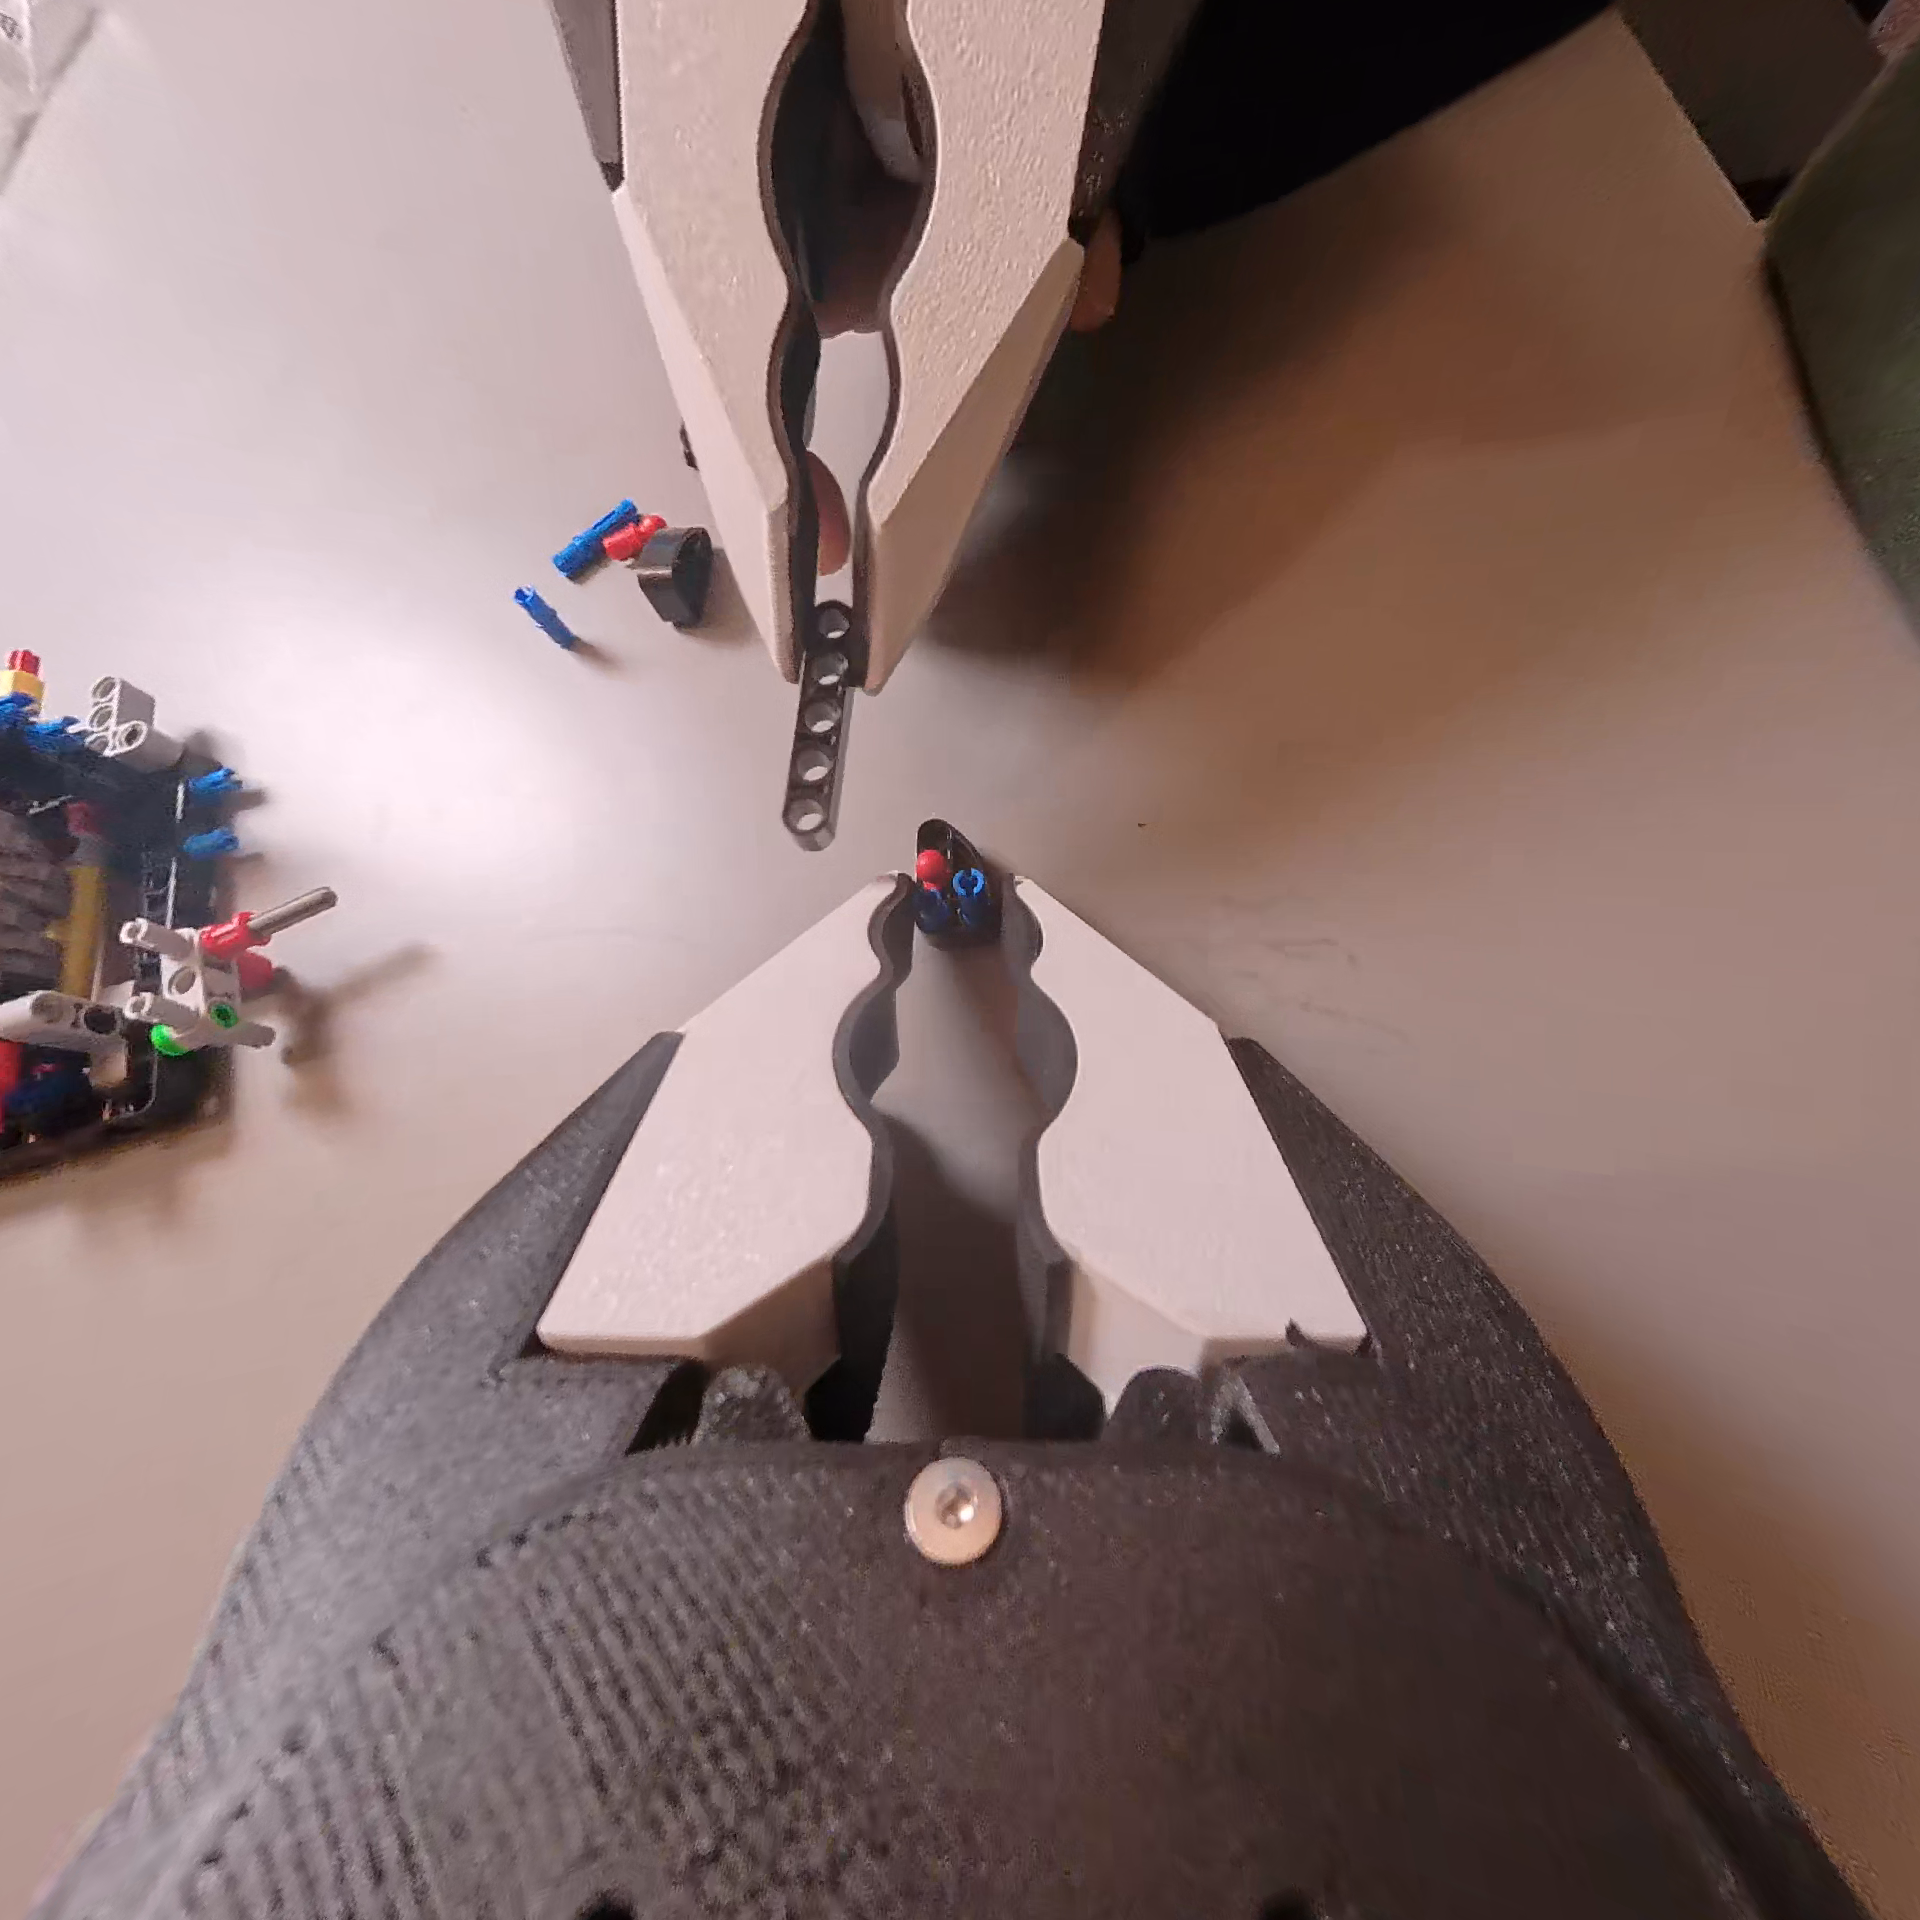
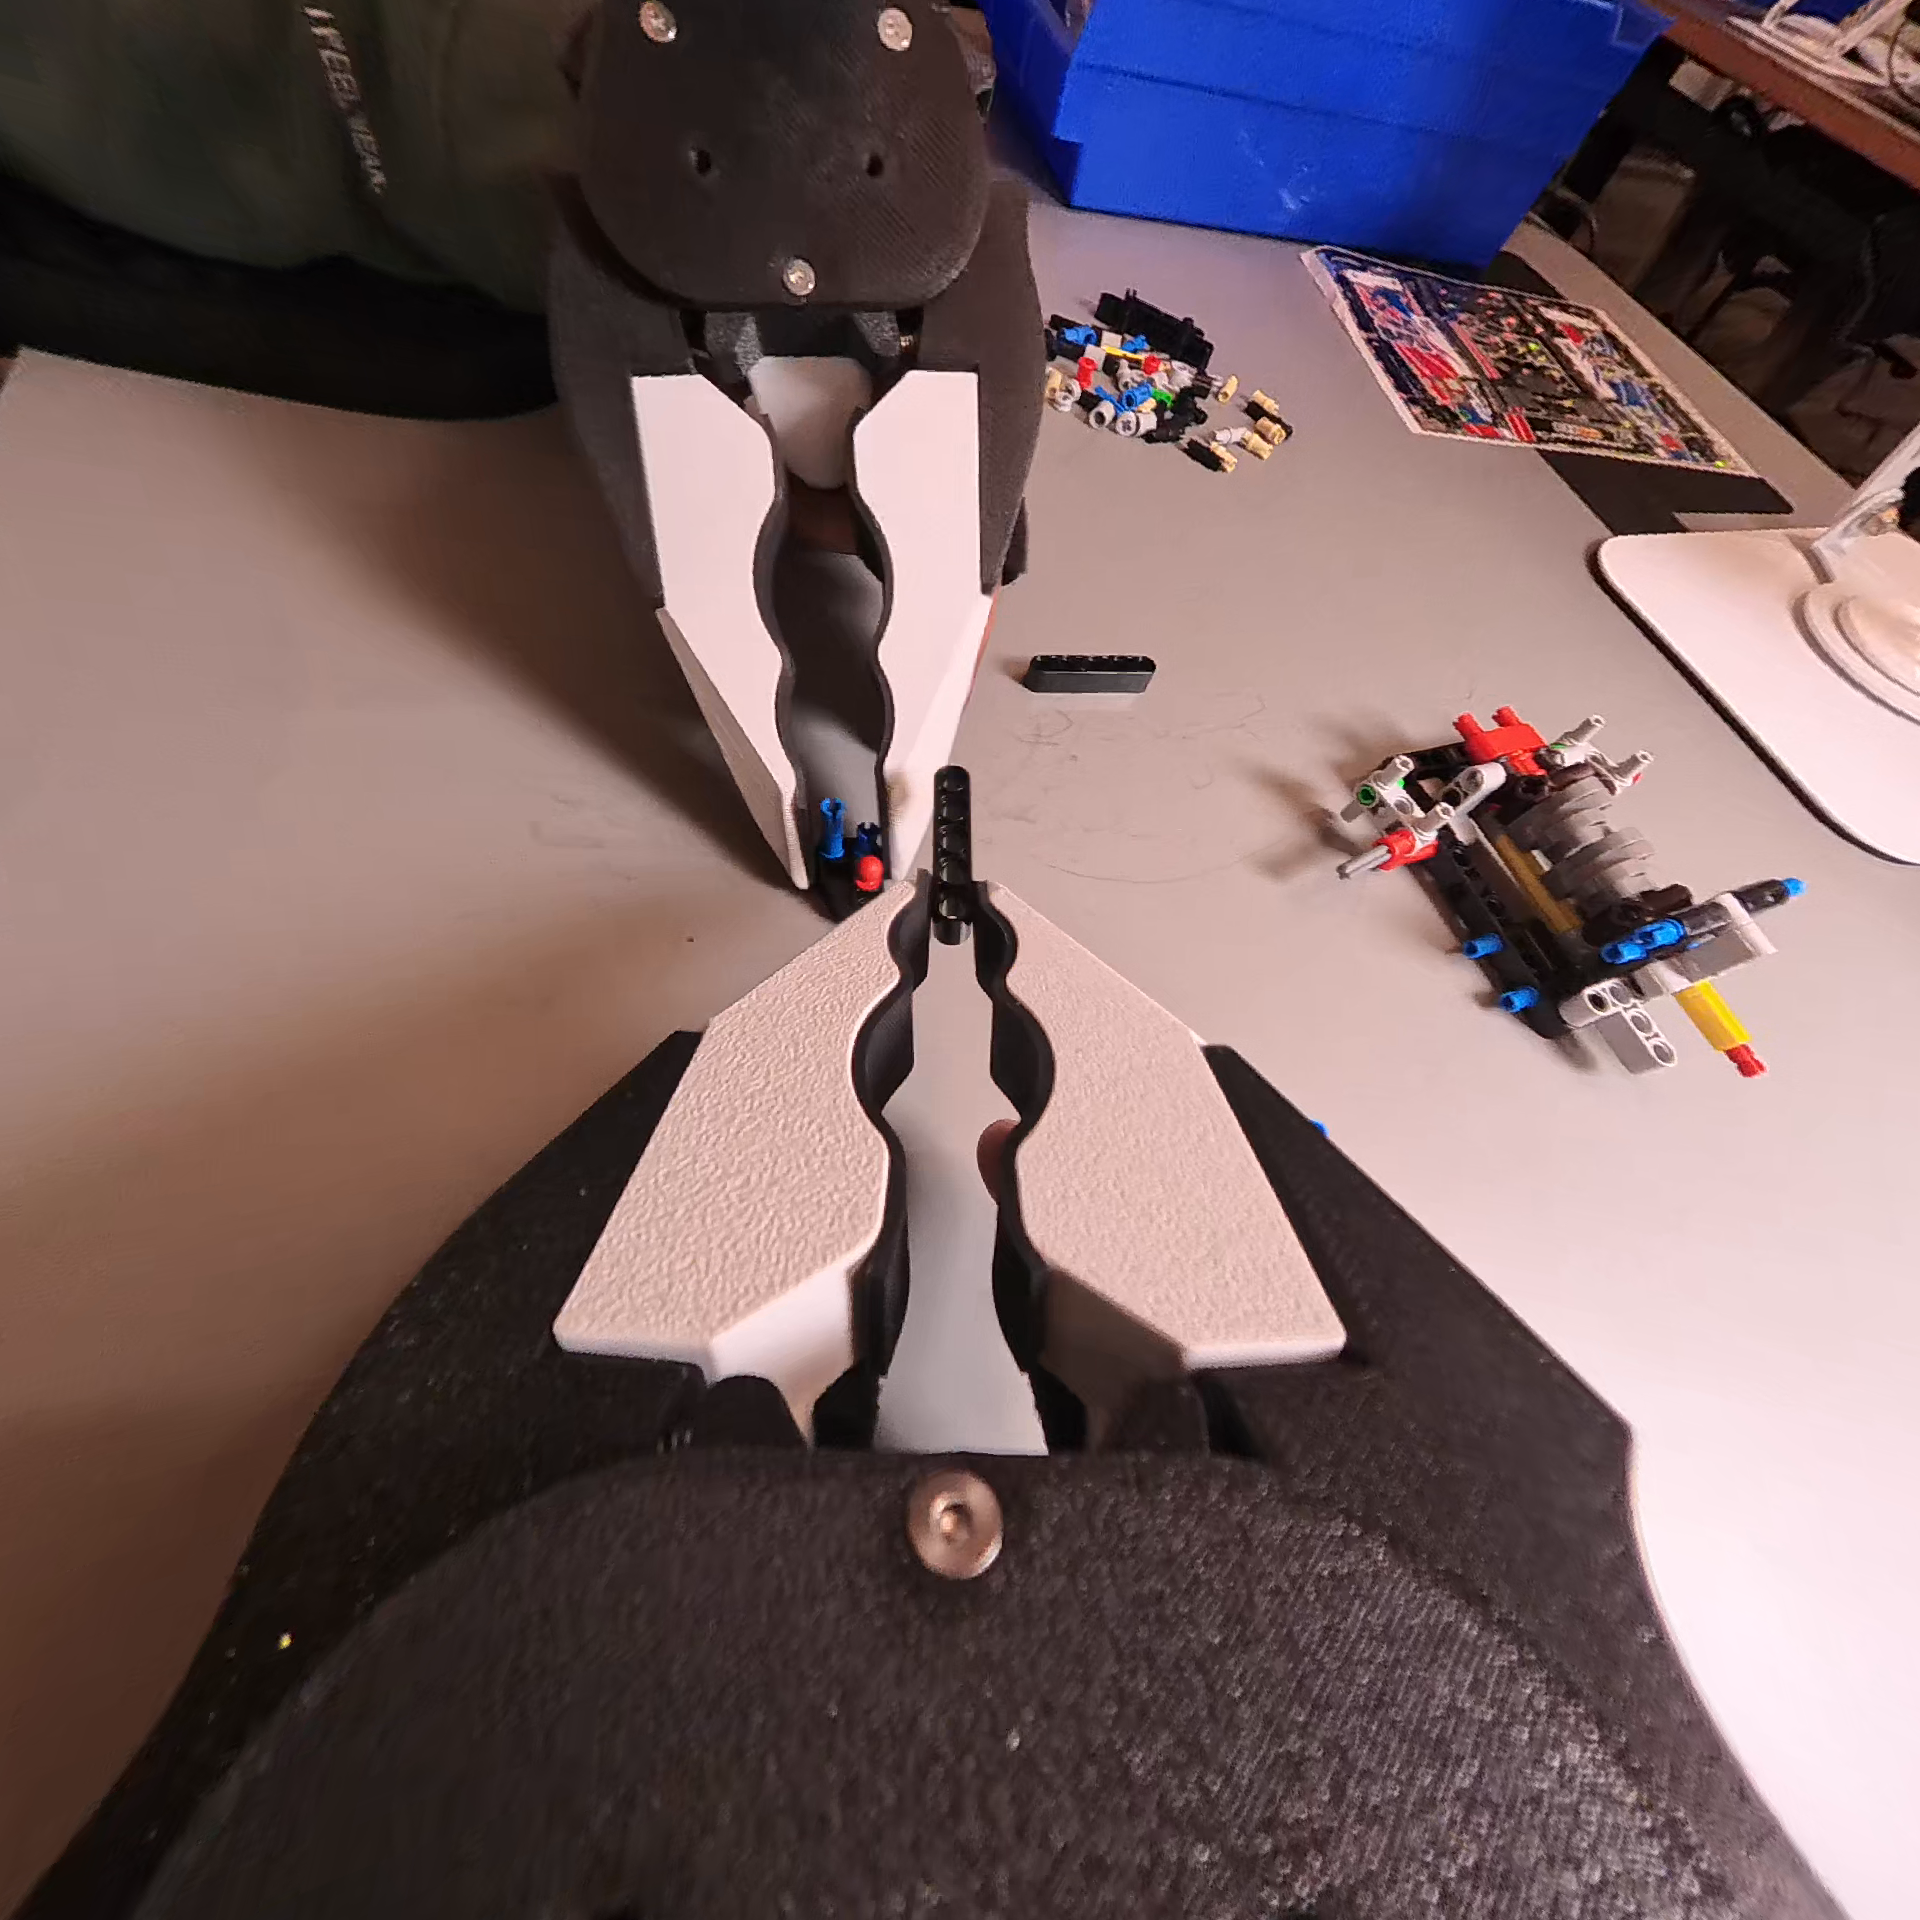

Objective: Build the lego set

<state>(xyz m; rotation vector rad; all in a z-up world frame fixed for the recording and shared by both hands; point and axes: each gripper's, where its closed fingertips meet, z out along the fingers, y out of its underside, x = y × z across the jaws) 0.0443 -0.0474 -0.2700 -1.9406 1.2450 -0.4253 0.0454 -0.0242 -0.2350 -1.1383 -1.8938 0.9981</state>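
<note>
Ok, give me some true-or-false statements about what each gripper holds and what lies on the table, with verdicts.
1. The right gripper pinches a black beam with holes. True.
2. The left gripper is empty. False: it holds a small black piece with red and blue pins.
3. The two held parts are already joined. False: a gap separates them.
4. A half-built model sits on the table. True.
5. A spare black beam lies on the table. True.

**Pale worktable with storage bins behind it**

A smooth, light grey table (image 2: pixel 1351 582) fills both views, lit softly, with faint scuff marks near the middle. At the upper right of the right wrist view stand stacked blue plastic bins (image 2: pixel 1299 114). A white rounded stand base (image 2: pixel 1714 623) sits at the right edge.
</note>
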